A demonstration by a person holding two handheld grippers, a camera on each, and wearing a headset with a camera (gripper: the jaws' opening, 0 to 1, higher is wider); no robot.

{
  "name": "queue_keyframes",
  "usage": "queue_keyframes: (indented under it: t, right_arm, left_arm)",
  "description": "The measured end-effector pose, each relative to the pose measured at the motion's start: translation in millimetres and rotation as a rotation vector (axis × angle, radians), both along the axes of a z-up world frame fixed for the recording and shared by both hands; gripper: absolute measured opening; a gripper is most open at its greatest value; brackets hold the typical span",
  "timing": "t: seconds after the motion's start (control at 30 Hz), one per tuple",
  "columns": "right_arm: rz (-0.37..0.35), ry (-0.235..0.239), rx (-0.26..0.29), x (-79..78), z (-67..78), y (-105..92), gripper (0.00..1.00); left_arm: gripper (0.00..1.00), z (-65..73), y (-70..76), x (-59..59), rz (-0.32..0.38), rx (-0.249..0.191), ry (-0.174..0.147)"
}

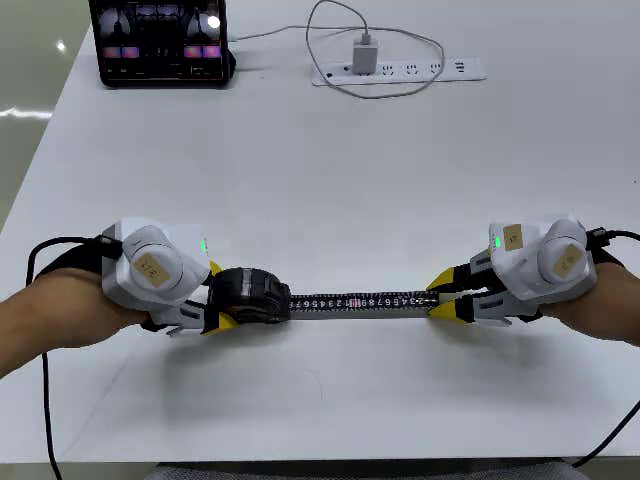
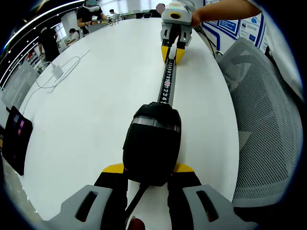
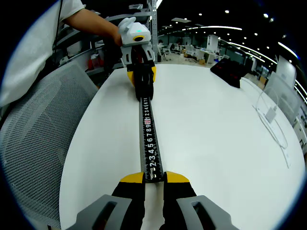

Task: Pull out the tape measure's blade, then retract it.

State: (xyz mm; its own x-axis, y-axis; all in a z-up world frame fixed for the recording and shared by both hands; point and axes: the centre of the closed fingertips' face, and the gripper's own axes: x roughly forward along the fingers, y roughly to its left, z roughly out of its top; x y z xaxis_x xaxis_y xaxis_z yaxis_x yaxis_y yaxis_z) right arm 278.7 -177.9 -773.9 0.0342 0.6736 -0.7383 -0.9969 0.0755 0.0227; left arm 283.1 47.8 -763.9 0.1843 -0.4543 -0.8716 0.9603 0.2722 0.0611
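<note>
Tape measure [image 1: 252, 295] sits on the white desk [image 1: 330, 180] near its front edge, its black case clamped between the left tongs [image 1: 219, 296]; blade [image 1: 360, 301] lies drawn out flat across the desk; right tongs [image 1: 443, 296] are pinched closed on its tip.

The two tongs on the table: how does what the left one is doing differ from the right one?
The left tongs clamp the bulky black tape measure case, while the right tongs pinch the end of the thin blade. The left jaws stand wide apart around the case; the right jaws are almost closed. Both have yellow tips, sit low on the white table and face each other with the blade stretched between them.
</note>
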Motion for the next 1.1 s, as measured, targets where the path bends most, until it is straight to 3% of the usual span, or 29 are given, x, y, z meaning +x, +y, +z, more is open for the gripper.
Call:
queue_keyframes:
  t: [1.1]
  right_arm:
    - [-0.013, -0.005, -0.05, -0.6, -2.3, -34.0, 0.1]
  left_arm:
    - [0.26, -0.1, 0.2, 0.3, 0.001, 0.006, 0.0]
